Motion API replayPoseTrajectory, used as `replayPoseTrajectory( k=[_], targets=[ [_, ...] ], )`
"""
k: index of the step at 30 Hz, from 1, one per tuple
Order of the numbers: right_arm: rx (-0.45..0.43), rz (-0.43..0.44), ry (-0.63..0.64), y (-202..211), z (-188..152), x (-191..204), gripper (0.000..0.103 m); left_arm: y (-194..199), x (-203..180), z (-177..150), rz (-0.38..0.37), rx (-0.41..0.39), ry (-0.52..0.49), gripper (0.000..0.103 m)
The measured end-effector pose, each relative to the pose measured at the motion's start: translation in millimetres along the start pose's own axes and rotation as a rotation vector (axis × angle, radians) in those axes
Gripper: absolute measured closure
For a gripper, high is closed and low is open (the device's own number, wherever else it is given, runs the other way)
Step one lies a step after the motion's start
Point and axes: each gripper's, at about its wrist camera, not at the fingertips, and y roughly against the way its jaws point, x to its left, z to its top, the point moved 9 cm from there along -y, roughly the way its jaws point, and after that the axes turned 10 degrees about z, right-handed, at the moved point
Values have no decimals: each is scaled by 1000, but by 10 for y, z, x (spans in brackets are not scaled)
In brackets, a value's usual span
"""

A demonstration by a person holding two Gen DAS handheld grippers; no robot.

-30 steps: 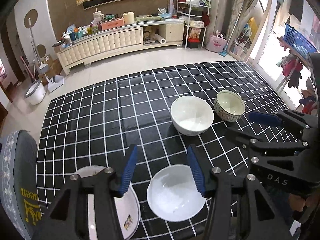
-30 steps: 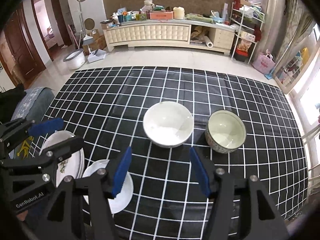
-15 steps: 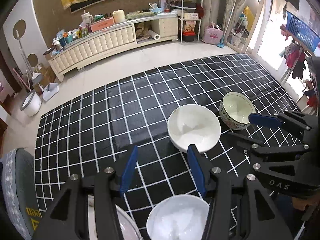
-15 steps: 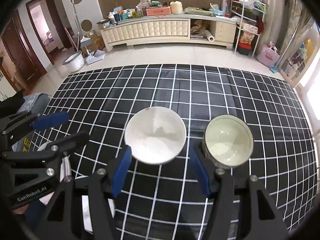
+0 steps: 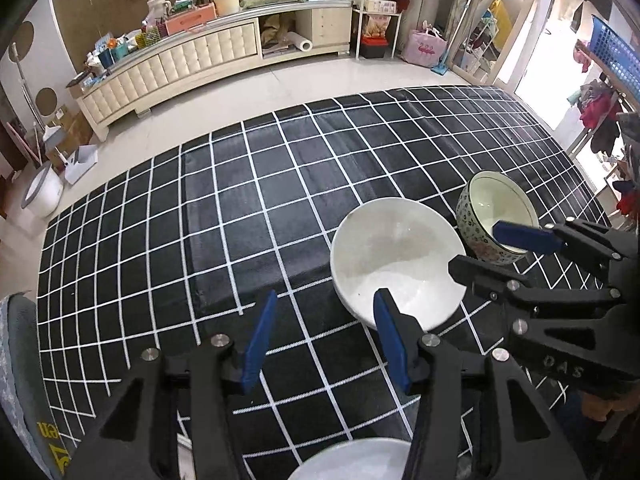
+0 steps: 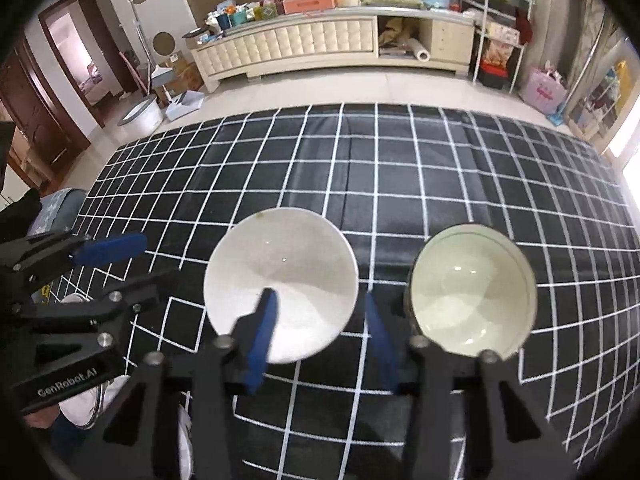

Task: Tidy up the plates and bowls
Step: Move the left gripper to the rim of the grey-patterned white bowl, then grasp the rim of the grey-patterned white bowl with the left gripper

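A large white bowl stands on the black grid cloth, and a patterned bowl with a pale inside stands right beside it. Both show in the right wrist view, the white bowl and the patterned bowl. My left gripper is open and empty, just left of the white bowl's near rim. My right gripper is open and empty, with its left finger over the white bowl's right part and the rim between the fingers. A white plate lies under the left gripper.
A second plate lies at the cloth's near left. A grey cushion is at the left edge. A long cream cabinet and shelves stand across the floor behind the cloth.
Both grippers have moved forward toward the bowls. The near plates have slid almost out of the left view. The white bowl now sits at the right gripper's fingers.
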Motion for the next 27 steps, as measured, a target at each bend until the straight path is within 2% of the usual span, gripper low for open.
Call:
replayPoseTrajectory(
  k=[1,3,8,18,27],
  targets=[
    [8,1,-1,-28,-9,-11,60,-31,-5,13,-5,4,-1,59],
    [15,-4,1,-79,0,-33,61,-97,-17,39,-24,18,4,70],
    [38,-20,-6,-167,1,-109,67,-251,-26,56,-49,52,21,81],
    [83,-57,15,-319,-16,-137,71,-471,-53,-27,-102,135,21,82],
    [114,-90,-12,-420,-39,-259,83,-635,-128,-40,-102,177,-19,86]
  ],
)
